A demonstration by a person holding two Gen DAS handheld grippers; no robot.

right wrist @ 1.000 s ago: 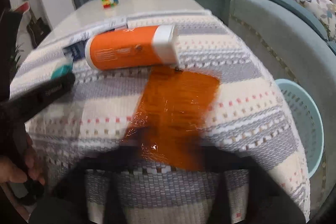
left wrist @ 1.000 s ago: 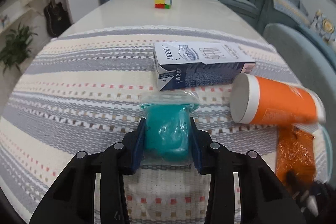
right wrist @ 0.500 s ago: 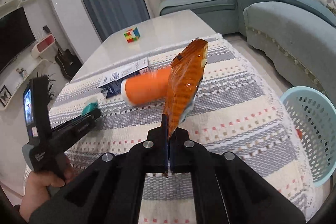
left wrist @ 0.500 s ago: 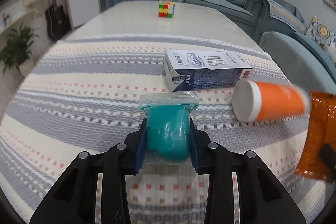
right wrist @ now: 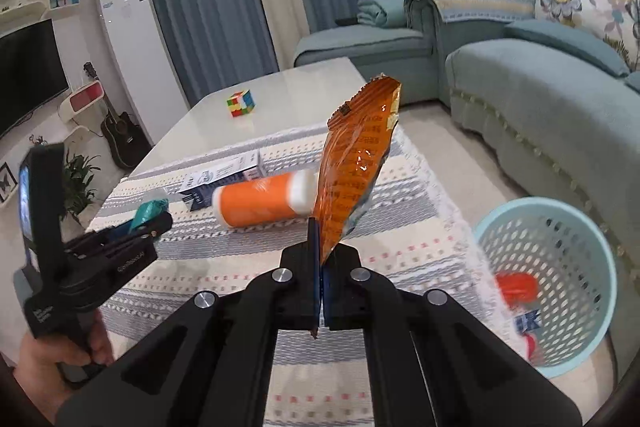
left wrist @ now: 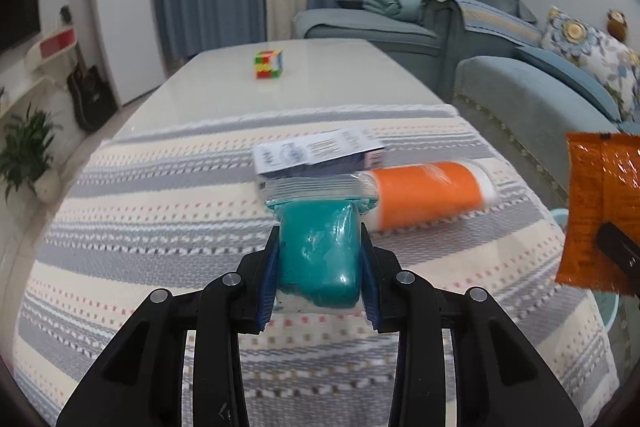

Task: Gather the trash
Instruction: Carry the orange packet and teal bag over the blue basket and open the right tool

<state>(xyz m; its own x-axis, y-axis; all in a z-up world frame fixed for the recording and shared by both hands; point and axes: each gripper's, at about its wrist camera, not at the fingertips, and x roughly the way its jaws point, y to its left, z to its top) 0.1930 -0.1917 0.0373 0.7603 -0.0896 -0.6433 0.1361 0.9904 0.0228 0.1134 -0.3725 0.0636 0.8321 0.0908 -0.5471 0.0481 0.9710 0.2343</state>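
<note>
My left gripper [left wrist: 319,267] is shut on a clear zip bag with a teal lump [left wrist: 318,259] and holds it above the striped cloth [left wrist: 140,211]. My right gripper [right wrist: 321,267] is shut on an orange snack wrapper [right wrist: 354,163], which stands up above the jaws; the wrapper also shows at the right of the left wrist view [left wrist: 600,203]. An orange tube with white caps [right wrist: 260,207] and a blue-white carton [right wrist: 222,179] lie on the cloth. A light blue mesh basket [right wrist: 560,227] with some trash stands on the floor at the right.
A colour cube [left wrist: 269,64] sits on the bare far part of the white table [left wrist: 320,75]. A teal sofa [right wrist: 540,99] runs along the right. A guitar [right wrist: 120,135], a plant and a white fridge stand at the left.
Both grippers have risen from the cloth with their loads. The right gripper lifted the orange wrapper off the cloth and now holds it upright; the basket has come further into view.
</note>
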